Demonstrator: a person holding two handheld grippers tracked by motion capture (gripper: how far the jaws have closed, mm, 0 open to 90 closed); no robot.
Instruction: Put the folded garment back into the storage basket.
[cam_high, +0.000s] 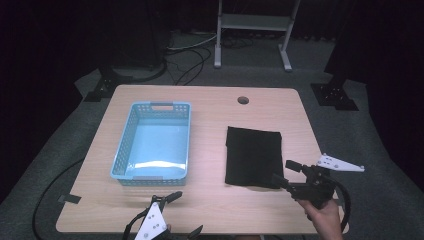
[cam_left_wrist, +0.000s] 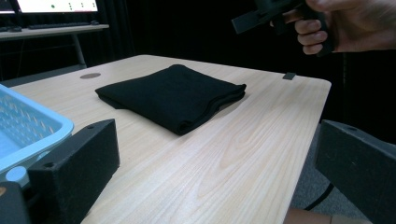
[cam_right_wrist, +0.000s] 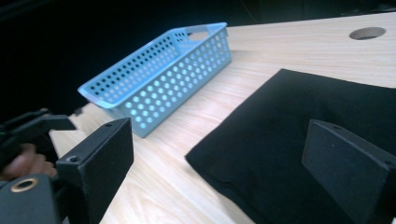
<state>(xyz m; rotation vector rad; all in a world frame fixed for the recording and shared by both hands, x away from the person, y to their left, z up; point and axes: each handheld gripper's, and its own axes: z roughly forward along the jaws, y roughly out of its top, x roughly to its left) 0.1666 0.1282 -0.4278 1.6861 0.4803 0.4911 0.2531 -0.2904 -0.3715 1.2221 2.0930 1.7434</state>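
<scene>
Ahead of our right gripper (cam_high: 285, 172), whose jaws stand wide apart, the folded black cloth (cam_high: 253, 156) lies flat and low, with nothing standing on it. To that gripper's left, a strip of bare table (cam_high: 207, 150) separates the cloth from the blue basket (cam_high: 154, 141), whose perforated walls rise as the one tall obstacle. Our left gripper (cam_high: 182, 212), also spread wide, sits just short of the basket's near wall, with bare wood to its right.

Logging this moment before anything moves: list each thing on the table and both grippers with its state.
black cloth: folded flat on the table, not gripped.
blue basket: upright, empty, left of the cloth.
right gripper: open, jaws at the cloth's near right corner.
left gripper: open, at the table's near edge, holding nothing.
</scene>
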